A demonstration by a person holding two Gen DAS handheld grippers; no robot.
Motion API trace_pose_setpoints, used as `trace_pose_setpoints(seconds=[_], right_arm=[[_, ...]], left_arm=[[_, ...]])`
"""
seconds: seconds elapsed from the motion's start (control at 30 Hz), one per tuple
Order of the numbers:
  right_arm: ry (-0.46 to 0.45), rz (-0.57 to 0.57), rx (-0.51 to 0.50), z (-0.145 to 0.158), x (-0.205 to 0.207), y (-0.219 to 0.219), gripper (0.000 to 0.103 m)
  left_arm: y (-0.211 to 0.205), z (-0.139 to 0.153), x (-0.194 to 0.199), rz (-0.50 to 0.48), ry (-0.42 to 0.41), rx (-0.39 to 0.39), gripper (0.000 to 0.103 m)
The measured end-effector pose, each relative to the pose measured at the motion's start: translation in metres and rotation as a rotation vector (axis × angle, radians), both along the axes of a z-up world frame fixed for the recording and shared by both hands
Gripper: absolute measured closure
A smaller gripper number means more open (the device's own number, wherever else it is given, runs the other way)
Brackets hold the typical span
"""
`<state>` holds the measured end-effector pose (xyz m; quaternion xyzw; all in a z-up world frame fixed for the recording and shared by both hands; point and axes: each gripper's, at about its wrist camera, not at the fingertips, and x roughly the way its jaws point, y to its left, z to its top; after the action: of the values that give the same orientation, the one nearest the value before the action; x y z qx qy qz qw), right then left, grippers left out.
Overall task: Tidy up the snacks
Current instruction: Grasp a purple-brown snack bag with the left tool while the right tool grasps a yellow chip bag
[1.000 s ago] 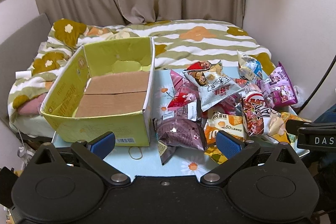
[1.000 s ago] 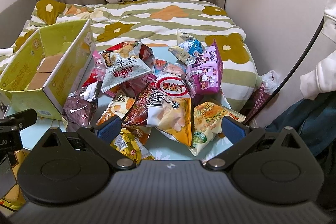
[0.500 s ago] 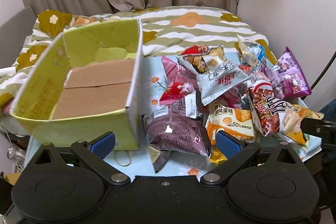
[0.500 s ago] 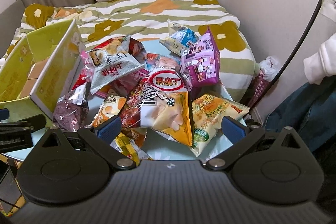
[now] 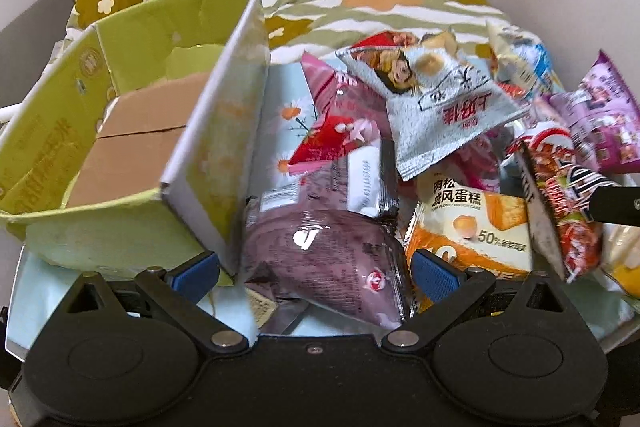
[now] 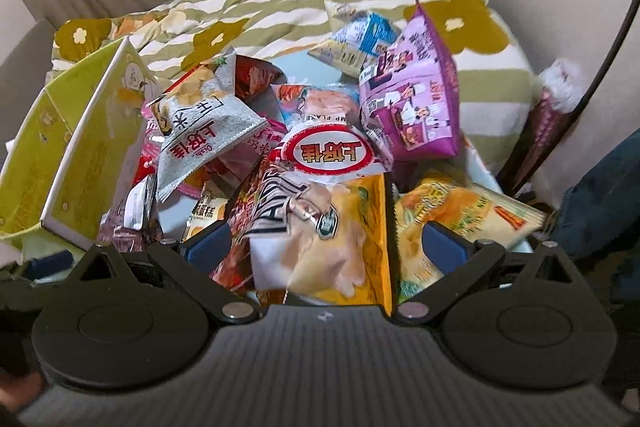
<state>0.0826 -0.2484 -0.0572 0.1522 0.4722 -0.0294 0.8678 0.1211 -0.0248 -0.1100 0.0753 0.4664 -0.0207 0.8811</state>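
I had both tongs spread wide and empty. My left gripper (image 5: 314, 273) hung low in the frame over the purple-brown packet (image 5: 320, 255), which lay against the near corner of the green box (image 5: 100, 131) at centre left. My right gripper (image 6: 326, 241) straddled the yellow chip bag (image 6: 340, 239) at lower centre, part of a loose snack heap (image 6: 304, 131). I judged the risks as these: the left finger (image 5: 192, 273) sat so near the box wall that closing might catch cardboard, and the overlapping bags could drag neighbours off the table edge. Slick film could also slip from the pads.
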Motion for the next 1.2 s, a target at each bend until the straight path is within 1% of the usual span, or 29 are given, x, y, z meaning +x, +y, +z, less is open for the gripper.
trace_pose_setpoints(seconds=[0.13,0.2,0.23,0.3,0.37,0.43,0.57,0.83,0.97,1.03,1.13,1.17,1.2], right_arm=[[0.039,0.008,0.064,-0.014,0.014,-0.008,0.0],[0.061,0.011,0.102,-0.022,0.019,-0.011,0.0],[0.073,0.013,0.125,-0.026,0.022,-0.013,0.0],[0.093,0.018,0.161,-0.032,0.025,-0.016,0.0],[0.092,0.033,0.177,-0.034,0.026,-0.016,0.0],[0.094,0.053,0.184,-0.035,0.029,-0.016,0.0],[0.105,0.086,0.222,-0.039,0.035,-0.016,0.0],[0.106,0.129,0.213,-0.044,0.044,-0.01,0.0],[0.129,0.164,0.248,-0.054,0.054,-0.006,0.0],[0.146,0.171,0.231,-0.06,0.057,-0.002,0.0],[0.12,0.183,0.214,-0.058,0.054,0.001,0.0],[0.11,0.188,0.222,-0.057,0.052,0.001,0.0],[0.105,0.187,0.233,-0.056,0.051,0.0,0.002]], left_arm=[[-0.007,-0.013,0.009,0.005,0.025,0.037,0.001],[-0.007,-0.019,0.014,0.011,0.036,0.046,0.003],[-0.007,-0.022,0.016,0.017,0.044,0.049,0.007],[-0.005,-0.027,0.021,0.029,0.058,0.042,0.009],[-0.004,-0.027,0.023,0.033,0.055,0.035,0.013],[-0.004,-0.027,0.023,0.029,0.048,0.047,0.016],[-0.002,-0.026,0.024,0.027,0.042,0.048,0.02],[0.0,-0.024,0.021,0.02,0.043,0.022,0.022],[-0.001,-0.024,0.022,0.011,0.04,0.02,0.022],[-0.001,-0.023,0.022,0.006,0.039,0.024,0.022],[-0.001,-0.021,0.02,-0.003,0.033,0.03,0.025],[0.0,-0.02,0.02,-0.006,0.03,0.029,0.03],[-0.001,-0.019,0.019,-0.009,0.029,0.027,0.03]])
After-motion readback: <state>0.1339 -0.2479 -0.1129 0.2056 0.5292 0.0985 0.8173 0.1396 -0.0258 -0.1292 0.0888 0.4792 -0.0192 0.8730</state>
